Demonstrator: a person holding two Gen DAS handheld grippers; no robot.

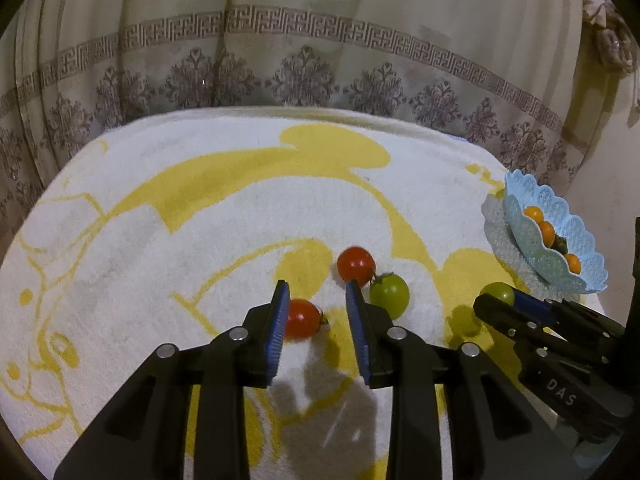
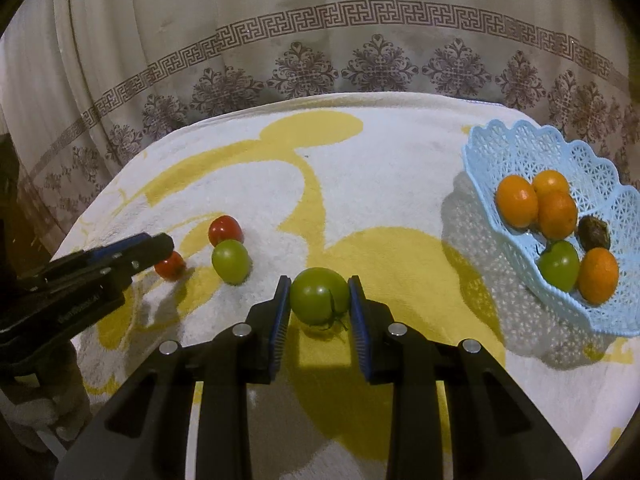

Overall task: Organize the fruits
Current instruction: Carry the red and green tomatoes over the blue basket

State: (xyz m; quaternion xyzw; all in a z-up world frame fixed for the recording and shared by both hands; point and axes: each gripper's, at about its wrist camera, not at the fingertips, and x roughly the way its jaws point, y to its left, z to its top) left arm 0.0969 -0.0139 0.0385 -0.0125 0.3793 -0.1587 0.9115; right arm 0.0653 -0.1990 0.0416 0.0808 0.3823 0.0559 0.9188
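Observation:
My right gripper (image 2: 319,280) is shut on a green tomato (image 2: 319,295) that sits low over the towel, with a blue pad against each side of it. In the left wrist view that tomato (image 1: 497,293) shows at the tip of the right gripper (image 1: 496,304). My left gripper (image 1: 317,285) stands open around a red tomato (image 1: 302,318), which rests on the towel against the left pad with a gap to the right pad. Just beyond lie another red tomato (image 1: 356,266) and a green tomato (image 1: 389,294), touching each other.
A light blue lattice basket (image 2: 520,132) at the right holds several oranges, a green tomato (image 2: 559,266) and a dark fruit (image 2: 595,233). The white and yellow towel (image 2: 380,168) covers the table. A patterned curtain (image 2: 320,52) hangs just behind its far edge.

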